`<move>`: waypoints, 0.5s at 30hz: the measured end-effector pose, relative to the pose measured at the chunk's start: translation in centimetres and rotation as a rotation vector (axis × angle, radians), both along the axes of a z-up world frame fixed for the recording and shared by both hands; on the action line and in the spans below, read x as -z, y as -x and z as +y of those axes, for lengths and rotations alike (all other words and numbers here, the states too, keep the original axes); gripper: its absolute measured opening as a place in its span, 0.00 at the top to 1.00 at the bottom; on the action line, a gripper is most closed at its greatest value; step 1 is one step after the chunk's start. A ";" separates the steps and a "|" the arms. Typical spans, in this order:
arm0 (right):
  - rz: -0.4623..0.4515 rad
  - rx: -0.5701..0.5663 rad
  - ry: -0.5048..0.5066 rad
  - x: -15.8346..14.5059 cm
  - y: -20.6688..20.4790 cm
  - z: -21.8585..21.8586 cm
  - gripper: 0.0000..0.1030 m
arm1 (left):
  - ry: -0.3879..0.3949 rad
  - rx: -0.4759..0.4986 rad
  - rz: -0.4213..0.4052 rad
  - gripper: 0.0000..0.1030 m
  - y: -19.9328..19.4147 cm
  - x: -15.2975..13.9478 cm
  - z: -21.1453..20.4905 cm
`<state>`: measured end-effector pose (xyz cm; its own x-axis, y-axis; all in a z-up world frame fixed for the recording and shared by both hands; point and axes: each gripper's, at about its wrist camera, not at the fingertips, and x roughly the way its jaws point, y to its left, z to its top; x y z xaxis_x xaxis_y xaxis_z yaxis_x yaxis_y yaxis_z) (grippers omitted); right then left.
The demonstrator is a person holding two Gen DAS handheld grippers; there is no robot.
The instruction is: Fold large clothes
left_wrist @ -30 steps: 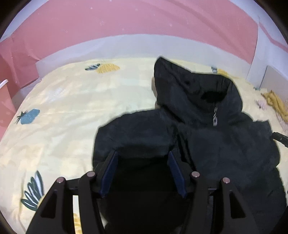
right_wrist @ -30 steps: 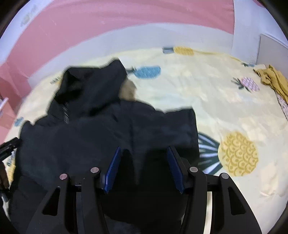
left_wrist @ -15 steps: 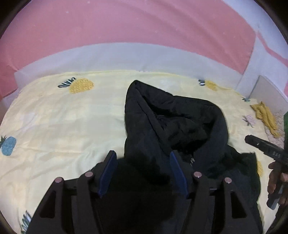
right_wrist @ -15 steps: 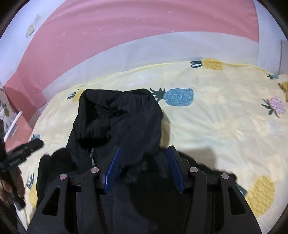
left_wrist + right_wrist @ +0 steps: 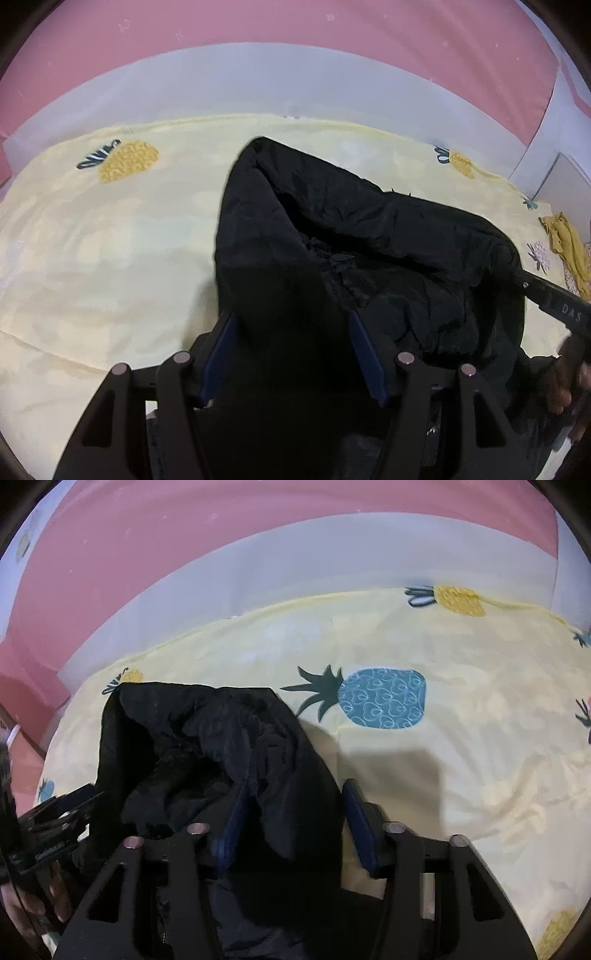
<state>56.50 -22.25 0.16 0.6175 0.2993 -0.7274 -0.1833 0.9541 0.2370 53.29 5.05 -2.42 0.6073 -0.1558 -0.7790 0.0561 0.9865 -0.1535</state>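
1. The black jacket (image 5: 369,251) lies bunched on the yellow pineapple bedsheet (image 5: 92,258), hood toward the grey headboard (image 5: 295,81); bare sheet spreads wide on both sides of the jacket.
2. Its fabric is matte, crinkled and puffy.
3. The left gripper (image 5: 291,350) has been closing, dark cloth filling its gap; whether it is clamped I cannot tell.
4. The right gripper (image 5: 295,819) has just been closing, its jaws pinching a jacket fold.
5. Only the left view shows a mustard cloth (image 5: 565,240) beyond the jacket.
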 end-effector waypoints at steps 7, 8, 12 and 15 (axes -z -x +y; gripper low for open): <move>-0.126 -0.051 -0.021 -4.3 5.2 0.5 0.91 | 0.005 0.016 -0.072 0.94 3.6 -2.5 -0.3; -0.147 -0.062 -0.013 -5.1 6.3 0.7 0.91 | 0.022 0.017 -0.089 0.94 4.5 -3.2 0.0; -0.237 -0.109 -0.038 -8.0 13.3 0.3 0.91 | 0.082 0.049 -0.185 0.94 10.6 -6.5 0.9; -0.263 -0.112 -0.069 -8.2 18.4 -0.5 0.91 | 0.138 0.076 -0.239 0.94 16.4 -7.7 2.2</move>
